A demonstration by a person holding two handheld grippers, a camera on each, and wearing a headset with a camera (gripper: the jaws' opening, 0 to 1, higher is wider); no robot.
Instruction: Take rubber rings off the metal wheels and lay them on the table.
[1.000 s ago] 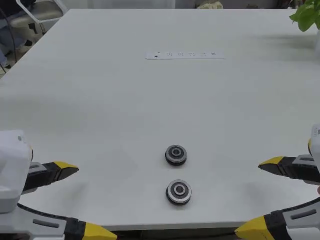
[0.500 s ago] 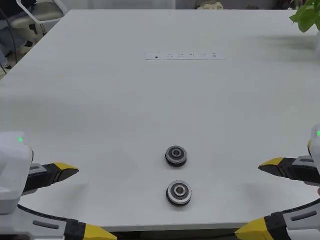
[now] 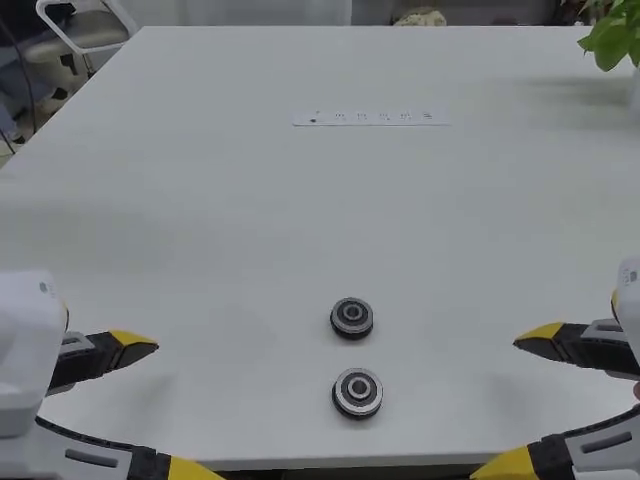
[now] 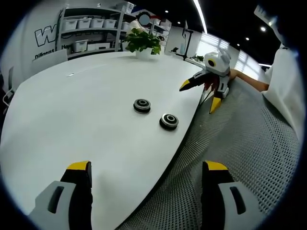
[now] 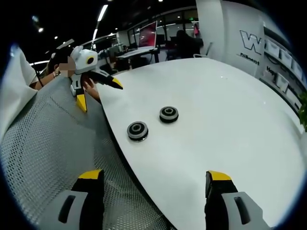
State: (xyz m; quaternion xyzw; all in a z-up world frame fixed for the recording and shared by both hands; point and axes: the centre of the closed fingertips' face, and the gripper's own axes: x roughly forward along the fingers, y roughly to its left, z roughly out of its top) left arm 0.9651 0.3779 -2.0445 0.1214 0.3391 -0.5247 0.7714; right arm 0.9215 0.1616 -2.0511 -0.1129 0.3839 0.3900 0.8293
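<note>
Two metal wheels with black rubber rings lie flat near the front edge of the white table (image 3: 200, 200). The far wheel (image 3: 352, 318) (image 4: 142, 106) (image 5: 169, 114) sits just behind the near wheel (image 3: 357, 391) (image 4: 169, 121) (image 5: 137, 131). My left gripper (image 3: 165, 408) (image 4: 146, 167) (image 5: 100, 97) hovers at the front left, open and holding nothing, well apart from the wheels. My right gripper (image 3: 507, 405) (image 5: 154, 175) (image 4: 198, 97) hovers at the front right, also open with nothing in it. The wheels lie between the two grippers.
A flat white power strip (image 3: 370, 117) is set in the table's middle back. A green plant (image 3: 612, 35) (image 4: 142, 40) stands at the far right corner, and a chair (image 3: 75, 25) at the far left. Grey mesh (image 4: 240, 143) lies below the table's front edge.
The head camera has tilted a little, so the whole picture sits slightly lower. Both grippers and both wheels keep their places.
</note>
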